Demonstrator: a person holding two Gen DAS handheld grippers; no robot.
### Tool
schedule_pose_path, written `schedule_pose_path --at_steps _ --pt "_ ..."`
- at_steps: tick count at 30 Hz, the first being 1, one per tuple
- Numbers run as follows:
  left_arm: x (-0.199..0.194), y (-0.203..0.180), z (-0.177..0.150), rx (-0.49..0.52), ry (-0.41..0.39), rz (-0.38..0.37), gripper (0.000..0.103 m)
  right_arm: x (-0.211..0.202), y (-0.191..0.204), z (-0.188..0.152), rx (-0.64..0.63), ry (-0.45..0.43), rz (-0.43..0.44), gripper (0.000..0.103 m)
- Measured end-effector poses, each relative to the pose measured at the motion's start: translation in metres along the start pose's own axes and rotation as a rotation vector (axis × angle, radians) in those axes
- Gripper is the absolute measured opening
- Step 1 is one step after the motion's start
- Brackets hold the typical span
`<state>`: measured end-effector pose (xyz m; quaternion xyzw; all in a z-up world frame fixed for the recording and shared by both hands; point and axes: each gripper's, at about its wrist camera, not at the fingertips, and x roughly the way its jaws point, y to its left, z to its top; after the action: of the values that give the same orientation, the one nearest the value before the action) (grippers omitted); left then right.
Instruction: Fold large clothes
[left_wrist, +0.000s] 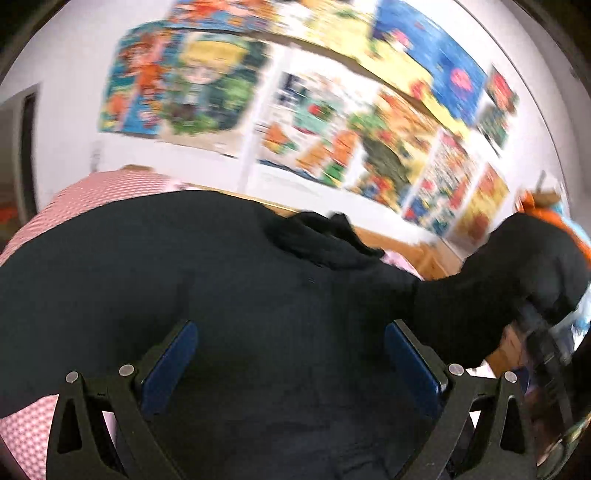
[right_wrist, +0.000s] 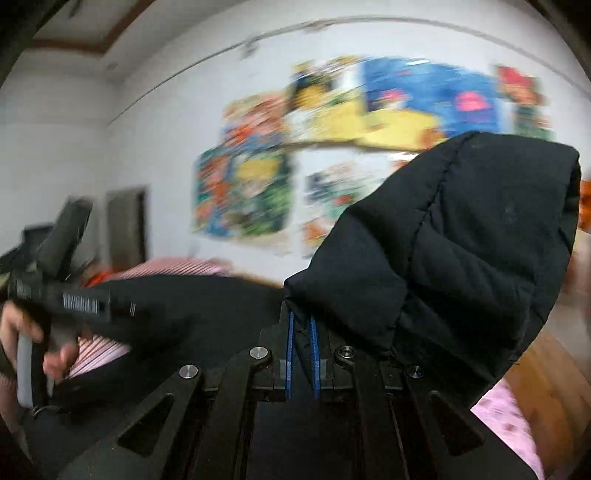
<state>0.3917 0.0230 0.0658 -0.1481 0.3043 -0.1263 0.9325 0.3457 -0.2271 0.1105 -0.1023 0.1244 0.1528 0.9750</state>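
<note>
The black jacket (left_wrist: 229, 288) is lying spread over the pink bedding (left_wrist: 26, 439), one padded part (right_wrist: 461, 243) rising up at the right. The right gripper (right_wrist: 301, 332) is pinching that lifted fabric between its blue pads. The left gripper (left_wrist: 291, 350) is hovering over the jacket, fingers spread wide. Posters (left_wrist: 332, 122) are covering the wall behind.

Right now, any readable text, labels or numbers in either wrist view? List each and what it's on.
None can be read.
Posters on the wall: print and pictures too blurred to read in both views.
Barcode-style label on the left gripper's body, seen from the right wrist: pale bars only, no legible digits.
Black jacket, held in the shut right tongs: no visible tag or logo.
</note>
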Motion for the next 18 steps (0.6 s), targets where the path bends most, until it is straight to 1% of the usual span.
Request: schedule_pose_path --at_steps 1,2,3,4,5,7,8,9,10,11,12,14,16,18 --pt "-0.008 0.015 0.001 -0.033 -0.013 0.017 0.102 0.013 0.014 -0.002 -0.026 0.038 0.026 0.008" --pt "-0.012 0.023 -0.001 -0.050 -0.020 0.029 0.102 0.018 0.025 -0.006 -0.044 0.062 0.040 0.008" --pt "-0.016 0.034 -0.003 -0.073 -0.026 0.049 0.102 0.032 0.036 -0.009 -0.064 0.097 0.058 0.008" --pt "-0.018 0.043 -0.006 -0.091 -0.030 0.068 0.102 0.052 0.048 -0.013 -0.084 0.150 0.083 0.008" --pt "-0.019 0.048 -0.010 -0.106 -0.033 0.081 0.102 0.064 0.054 -0.018 -0.093 0.185 0.100 0.009" --pt "-0.019 0.064 -0.018 -0.145 -0.031 0.097 0.102 0.082 0.068 -0.033 -0.116 0.268 0.139 0.014" --pt "-0.019 0.071 -0.022 -0.162 -0.033 0.106 0.102 0.090 0.072 -0.039 -0.123 0.300 0.154 0.018" --pt "-0.017 0.080 -0.026 -0.189 -0.031 0.111 0.102 0.096 0.076 -0.044 -0.128 0.326 0.173 0.030" --pt "-0.016 0.084 -0.028 -0.204 -0.029 0.110 0.102 0.101 0.080 -0.051 -0.128 0.361 0.198 0.039" --pt "-0.013 0.093 -0.032 -0.239 -0.030 0.114 0.102 0.104 0.081 -0.056 -0.122 0.378 0.208 0.060" --pt "-0.012 0.098 -0.036 -0.257 -0.031 0.118 0.102 0.106 0.082 -0.058 -0.115 0.390 0.217 0.069" --pt "-0.005 0.107 -0.042 -0.290 -0.017 0.119 0.102 0.105 0.081 -0.064 -0.095 0.421 0.240 0.069" --pt "0.001 0.110 -0.047 -0.274 0.002 0.137 0.102 0.095 0.073 -0.069 -0.065 0.433 0.245 0.069" --pt "0.007 0.108 -0.048 -0.240 0.019 0.165 0.102 0.080 0.064 -0.071 -0.025 0.435 0.251 0.072"
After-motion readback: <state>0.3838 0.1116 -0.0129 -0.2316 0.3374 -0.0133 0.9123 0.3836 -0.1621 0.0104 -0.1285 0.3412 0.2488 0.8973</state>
